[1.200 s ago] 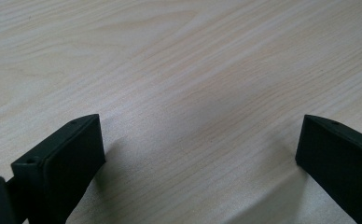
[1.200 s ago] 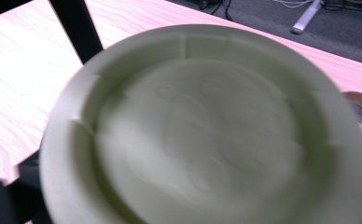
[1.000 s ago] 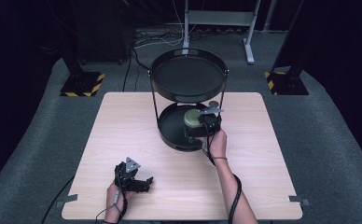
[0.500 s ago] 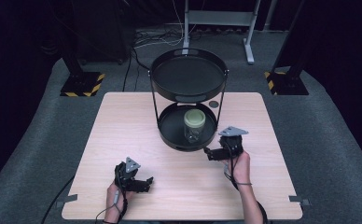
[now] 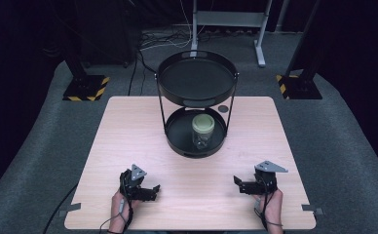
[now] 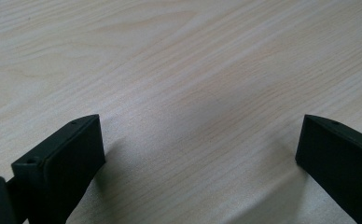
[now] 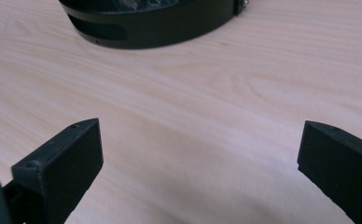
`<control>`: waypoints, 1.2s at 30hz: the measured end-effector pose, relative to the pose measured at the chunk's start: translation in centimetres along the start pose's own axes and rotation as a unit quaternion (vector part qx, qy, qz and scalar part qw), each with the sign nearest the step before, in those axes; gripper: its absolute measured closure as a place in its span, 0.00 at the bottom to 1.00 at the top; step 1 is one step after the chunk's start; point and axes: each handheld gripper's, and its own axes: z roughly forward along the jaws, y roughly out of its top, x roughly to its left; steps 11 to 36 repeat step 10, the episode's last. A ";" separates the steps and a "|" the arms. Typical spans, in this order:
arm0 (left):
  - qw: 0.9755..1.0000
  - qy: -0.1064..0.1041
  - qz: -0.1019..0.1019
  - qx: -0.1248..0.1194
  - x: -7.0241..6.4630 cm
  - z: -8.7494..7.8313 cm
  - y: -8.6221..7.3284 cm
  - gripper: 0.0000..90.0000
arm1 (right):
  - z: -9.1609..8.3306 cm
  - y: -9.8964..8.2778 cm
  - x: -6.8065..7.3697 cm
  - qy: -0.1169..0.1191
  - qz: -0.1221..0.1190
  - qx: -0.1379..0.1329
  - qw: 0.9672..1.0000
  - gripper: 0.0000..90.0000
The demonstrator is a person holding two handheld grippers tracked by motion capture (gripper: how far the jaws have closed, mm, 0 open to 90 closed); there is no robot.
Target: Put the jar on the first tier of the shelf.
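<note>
A black two-tier round stand (image 5: 196, 146) rises at the middle of the wooden table (image 5: 128, 136). A clear jar with a pale green lid (image 5: 202, 130) stands upright on its lower tray, apart from both grippers. My right gripper (image 5: 239, 184) rests open at the near right of the table, held by a hand; in the right gripper view its jaws are wide apart over bare wood, with the lower tray's rim (image 7: 156, 28) ahead. My left gripper (image 5: 150, 191) sits open at the near left, its jaws (image 6: 193, 154) spread above bare wood.
A small dark disc (image 5: 222, 108) lies on the table behind the stand. The upper tray (image 5: 197, 80) is bare. Beyond the table are black stand bases with yellow stripes (image 5: 85, 88), cables (image 5: 153, 41) and a grey metal frame (image 5: 228, 22) on the carpet.
My right gripper let go of the jar on the lower tray and drew back toward the near right edge of the table. The left gripper stayed put.
</note>
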 end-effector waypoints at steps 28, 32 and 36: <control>1.000 0.003 -0.004 0.000 0.0 0.0 0.0 0.01 | -0.4 -2.2 0.3 0.008 -0.036 0.046 0.998 0.00; 1.000 0.003 -0.004 0.000 0.0 0.0 0.0 0.01 | -0.4 -2.2 0.3 0.008 -0.036 0.046 0.998 0.00; 1.000 0.003 -0.004 0.000 0.0 0.0 0.0 0.01 | -0.4 -2.2 0.3 0.008 -0.036 0.046 0.998 0.00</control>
